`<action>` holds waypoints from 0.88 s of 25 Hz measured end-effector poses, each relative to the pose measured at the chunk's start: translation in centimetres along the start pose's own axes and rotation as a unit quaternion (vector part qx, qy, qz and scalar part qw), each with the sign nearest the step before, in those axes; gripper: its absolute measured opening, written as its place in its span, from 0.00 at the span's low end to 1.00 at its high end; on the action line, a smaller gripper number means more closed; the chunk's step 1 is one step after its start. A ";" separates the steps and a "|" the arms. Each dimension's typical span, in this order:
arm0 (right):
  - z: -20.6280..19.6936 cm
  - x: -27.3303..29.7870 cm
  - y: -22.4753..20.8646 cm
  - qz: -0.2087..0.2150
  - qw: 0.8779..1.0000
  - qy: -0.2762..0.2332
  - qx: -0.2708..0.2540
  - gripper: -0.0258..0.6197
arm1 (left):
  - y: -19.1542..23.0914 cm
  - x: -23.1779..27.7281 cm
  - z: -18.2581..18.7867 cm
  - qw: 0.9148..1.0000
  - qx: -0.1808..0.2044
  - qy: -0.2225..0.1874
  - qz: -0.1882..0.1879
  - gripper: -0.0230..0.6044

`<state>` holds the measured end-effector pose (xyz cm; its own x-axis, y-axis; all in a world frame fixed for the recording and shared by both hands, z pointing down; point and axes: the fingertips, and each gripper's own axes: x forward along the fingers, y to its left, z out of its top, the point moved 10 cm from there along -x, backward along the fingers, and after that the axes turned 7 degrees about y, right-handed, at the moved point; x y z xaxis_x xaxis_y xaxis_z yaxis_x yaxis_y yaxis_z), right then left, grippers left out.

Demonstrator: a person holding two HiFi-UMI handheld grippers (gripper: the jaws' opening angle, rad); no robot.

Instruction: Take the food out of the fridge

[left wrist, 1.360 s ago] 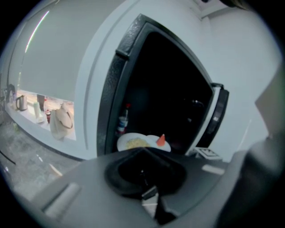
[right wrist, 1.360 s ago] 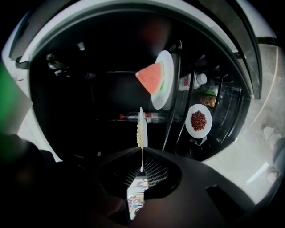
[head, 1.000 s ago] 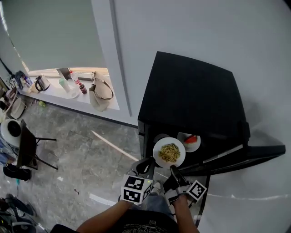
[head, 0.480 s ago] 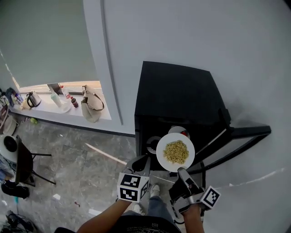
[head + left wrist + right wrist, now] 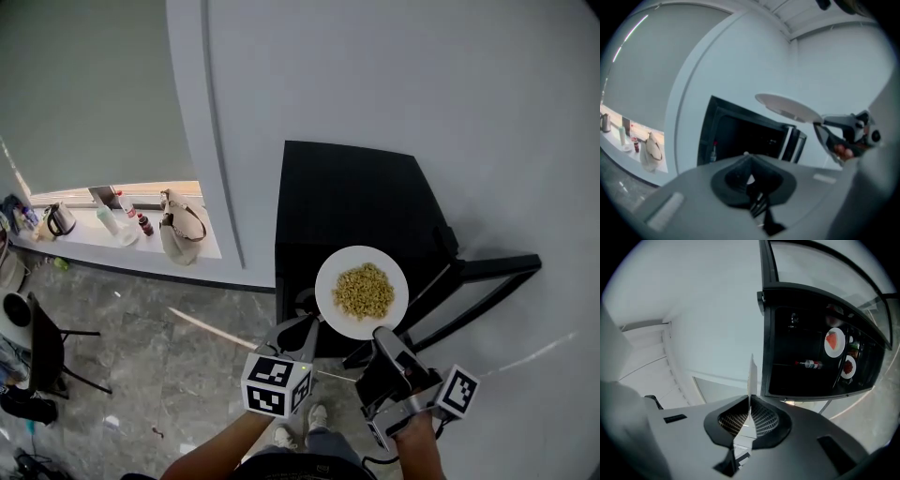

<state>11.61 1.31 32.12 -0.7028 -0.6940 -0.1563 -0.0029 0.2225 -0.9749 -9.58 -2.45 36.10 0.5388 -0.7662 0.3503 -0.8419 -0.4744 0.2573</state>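
A white plate (image 5: 330, 307) of yellow noodles (image 5: 364, 291) is held level in front of the black fridge (image 5: 347, 192), over its open front. My right gripper (image 5: 380, 334) is shut on the plate's near rim; in the right gripper view the plate (image 5: 752, 373) stands edge-on between the pads of that gripper (image 5: 749, 409). My left gripper (image 5: 306, 329) is just left of the plate, lower, shut with nothing in it. In the left gripper view, beyond the shut left gripper (image 5: 749, 179), the plate (image 5: 787, 107) shows from below.
The fridge door (image 5: 487, 270) stands open to the right. Inside are a plate with red food (image 5: 834, 342), a second plate (image 5: 848, 366) and a bottle (image 5: 809, 364). A sill at left holds a bag (image 5: 178, 234), kettle (image 5: 58, 220) and bottles. A chair (image 5: 42, 352) stands at far left.
The right gripper has lifted the noodle plate from the fridge opening up to the height of the fridge top. The left gripper rose a little beside it.
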 end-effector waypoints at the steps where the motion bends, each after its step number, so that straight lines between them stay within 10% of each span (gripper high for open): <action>1: 0.5 0.6 0.3 -0.002 1.000 0.003 -0.003 0.05 | -0.2 0.1 0.4 1.000 0.002 -0.005 -0.001 0.03; 22: 9.7 13.9 1.6 -0.033 0.999 -0.027 -0.010 0.07 | -0.6 1.0 4.8 0.998 0.017 -0.047 0.041 0.03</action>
<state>8.73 -14.57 26.86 -0.6616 -0.7431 -0.1005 -0.0629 0.1886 -0.9800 -8.65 -5.06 31.94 0.4634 -0.8400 0.2822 -0.8847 -0.4207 0.2006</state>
